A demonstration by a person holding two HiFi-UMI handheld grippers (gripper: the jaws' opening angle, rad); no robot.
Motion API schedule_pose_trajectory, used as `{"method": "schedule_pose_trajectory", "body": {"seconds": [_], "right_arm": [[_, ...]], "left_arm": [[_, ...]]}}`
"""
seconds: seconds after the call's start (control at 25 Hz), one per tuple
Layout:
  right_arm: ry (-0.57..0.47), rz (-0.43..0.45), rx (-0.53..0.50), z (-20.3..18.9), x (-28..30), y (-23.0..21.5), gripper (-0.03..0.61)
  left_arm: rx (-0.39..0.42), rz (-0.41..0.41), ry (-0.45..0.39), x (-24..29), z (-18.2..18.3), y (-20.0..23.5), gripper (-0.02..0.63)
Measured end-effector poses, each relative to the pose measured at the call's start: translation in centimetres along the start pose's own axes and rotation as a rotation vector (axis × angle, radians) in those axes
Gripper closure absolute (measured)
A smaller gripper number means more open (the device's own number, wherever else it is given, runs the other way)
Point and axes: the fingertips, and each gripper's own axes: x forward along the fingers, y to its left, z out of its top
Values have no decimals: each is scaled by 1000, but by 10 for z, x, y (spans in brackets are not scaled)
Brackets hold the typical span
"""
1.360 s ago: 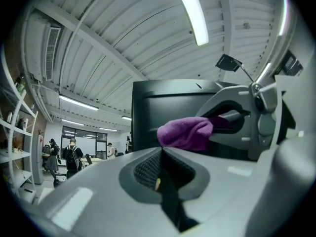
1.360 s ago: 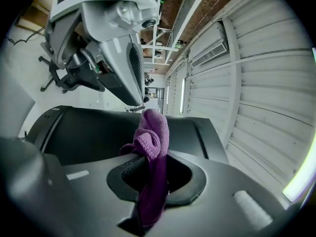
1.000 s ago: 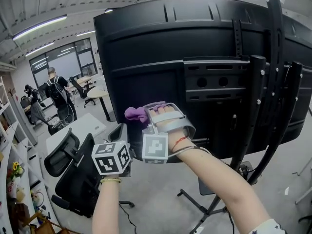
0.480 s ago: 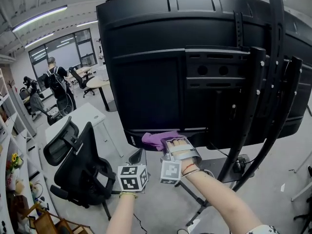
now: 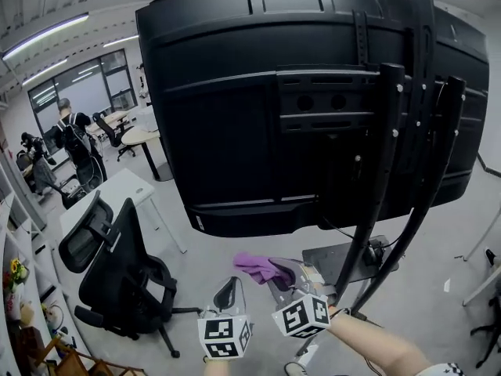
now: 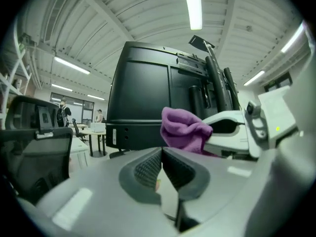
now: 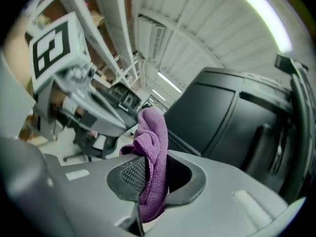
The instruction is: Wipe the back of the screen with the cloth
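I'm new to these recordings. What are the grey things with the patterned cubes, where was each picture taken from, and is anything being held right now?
A person holds a two-jaw gripper in each hand; the patterned cubes are part of those grippers. The head view comes from a camera on the person's head. The other two cameras ride on the grippers and look along their jaws. The left gripper is shut with nothing in it. The right gripper pinches a purple cloth, held below the back of a large black screen on its stand, not touching it.
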Motion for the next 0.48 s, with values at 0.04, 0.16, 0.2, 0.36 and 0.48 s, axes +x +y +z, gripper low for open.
{"method": "schedule_pose_trajectory", "body": {"seconds": [0.04,0.16,0.2,0.36,0.48], "right_arm": [[-15,27,107,-6,-16,6,515],[-39,68,300,-30,-70,21,515],[-38,68,339,-40,-88,23,515],[-45,22,500,-80,-154,8,515],[-58,-19,594,-110,-200,-20,515]], "left_arm": [[-17,-18,11,-5,-8,-11,606],[-31,-65,38,-20,-28,-56,606],[-25,-75,41,-26,-32,-72,606],[-51,-116,24,-41,-35,-136,606],[-76,-129,14,-41,-34,-186,606]]}}
